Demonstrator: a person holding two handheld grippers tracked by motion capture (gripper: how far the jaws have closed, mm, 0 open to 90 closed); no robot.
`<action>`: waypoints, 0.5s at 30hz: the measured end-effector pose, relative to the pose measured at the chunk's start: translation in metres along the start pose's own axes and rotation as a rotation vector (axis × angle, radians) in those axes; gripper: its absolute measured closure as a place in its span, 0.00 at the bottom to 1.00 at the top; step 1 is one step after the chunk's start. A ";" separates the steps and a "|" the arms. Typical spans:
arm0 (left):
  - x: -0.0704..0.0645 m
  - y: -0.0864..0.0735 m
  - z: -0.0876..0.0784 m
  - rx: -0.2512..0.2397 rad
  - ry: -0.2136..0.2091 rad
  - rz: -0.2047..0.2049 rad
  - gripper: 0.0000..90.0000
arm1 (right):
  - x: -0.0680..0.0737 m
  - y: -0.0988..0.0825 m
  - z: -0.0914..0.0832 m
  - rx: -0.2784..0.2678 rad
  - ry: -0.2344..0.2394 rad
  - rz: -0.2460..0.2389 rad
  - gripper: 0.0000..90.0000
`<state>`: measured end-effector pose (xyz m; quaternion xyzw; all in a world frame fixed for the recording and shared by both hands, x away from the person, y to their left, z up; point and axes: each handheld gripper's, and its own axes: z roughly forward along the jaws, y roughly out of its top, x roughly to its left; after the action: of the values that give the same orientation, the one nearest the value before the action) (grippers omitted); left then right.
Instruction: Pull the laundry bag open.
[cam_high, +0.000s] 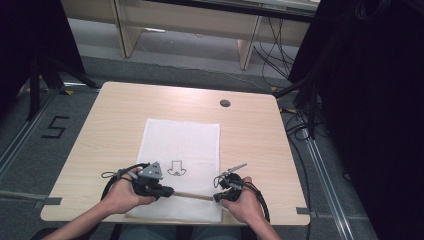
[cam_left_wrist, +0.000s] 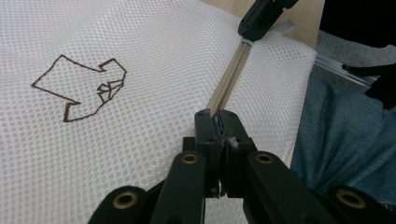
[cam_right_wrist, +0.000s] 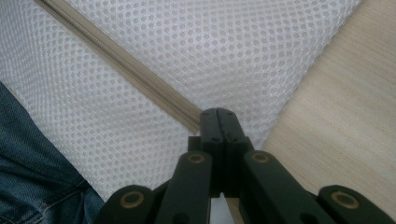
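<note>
On the pale wooden worktop (cam_high: 100, 130), near its front edge — one white mesh laundry bag (cam_high: 182, 137), lying flat, marked with a small brown line drawing (cam_high: 176, 169). Beige zipper (cam_high: 192, 195) runs across the bag's near end. Left gripper (cam_high: 165, 191): jaws closed on the zipper's left part, a bit of white showing between the tips. Right gripper (cam_high: 217, 196): jaws closed on the zipper's right end, by the bag's edge. Blue denim shows below the worktop edge — the person's lap.
</note>
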<state>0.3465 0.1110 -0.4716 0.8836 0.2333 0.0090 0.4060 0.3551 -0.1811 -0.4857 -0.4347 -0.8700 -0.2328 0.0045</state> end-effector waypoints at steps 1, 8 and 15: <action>0.000 0.000 0.000 0.000 0.000 0.000 0.97 | 0.000 0.000 0.000 0.000 0.000 0.000 1.00; 0.002 -0.002 -0.003 0.000 -0.003 -0.014 0.97 | 0.000 0.000 0.000 0.001 0.001 0.000 1.00; 0.004 -0.003 -0.005 0.003 0.004 -0.012 0.97 | 0.000 0.000 0.000 0.003 0.002 -0.001 1.00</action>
<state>0.3476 0.1182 -0.4711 0.8827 0.2395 0.0080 0.4043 0.3552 -0.1811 -0.4857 -0.4341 -0.8705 -0.2321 0.0059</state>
